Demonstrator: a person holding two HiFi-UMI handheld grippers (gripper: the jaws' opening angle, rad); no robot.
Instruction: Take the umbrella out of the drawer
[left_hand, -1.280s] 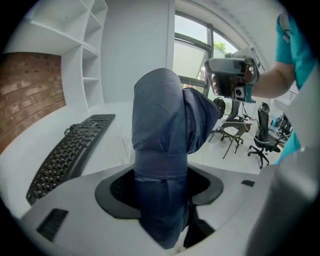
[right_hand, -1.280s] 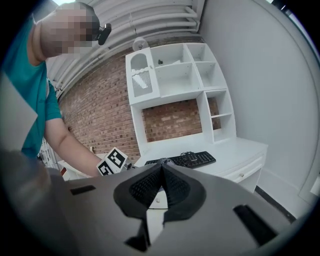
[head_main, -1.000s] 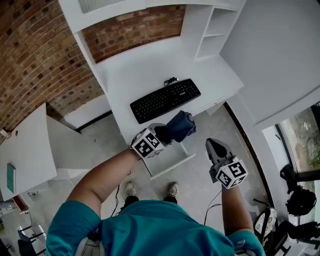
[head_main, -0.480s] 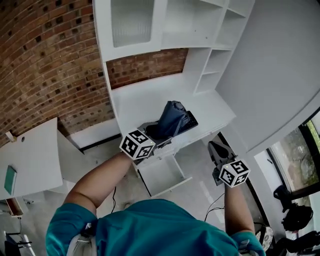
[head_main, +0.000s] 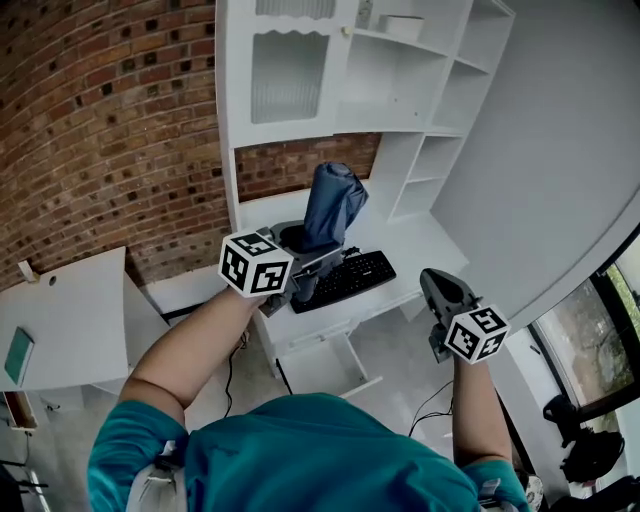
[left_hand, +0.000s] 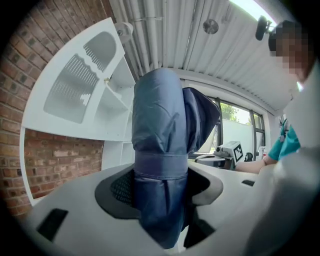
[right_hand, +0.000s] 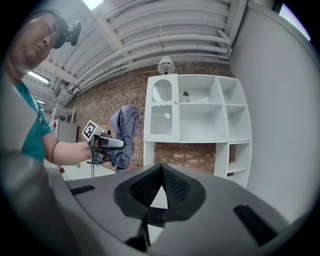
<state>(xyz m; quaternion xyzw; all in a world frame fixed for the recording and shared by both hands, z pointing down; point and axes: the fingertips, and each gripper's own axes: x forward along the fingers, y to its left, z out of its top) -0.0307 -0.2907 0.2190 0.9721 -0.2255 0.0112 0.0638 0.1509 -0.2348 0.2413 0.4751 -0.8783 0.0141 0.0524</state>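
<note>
A folded dark-blue umbrella (head_main: 331, 203) stands upright in my left gripper (head_main: 312, 258), above the white desk (head_main: 425, 245) and in front of the shelf unit. In the left gripper view the umbrella (left_hand: 160, 150) fills the gap between the jaws of the left gripper (left_hand: 160, 196), and both pads press on its strapped lower part. My right gripper (head_main: 436, 285) hangs to the right of the desk, its jaws closed tip to tip (right_hand: 161, 169) with nothing between them. The open white drawer (head_main: 330, 362) sticks out under the desk, below my left hand.
A black keyboard (head_main: 345, 280) lies on the desk under the umbrella. A white hutch (head_main: 350, 70) with shelves and a glass door rises behind it against the brick wall (head_main: 110, 130). A second white table (head_main: 60, 320) stands at the left.
Both hands have risen. The left gripper has carried the umbrella from just over the open drawer up above the desk and tipped it upright. The right gripper stayed shut.
</note>
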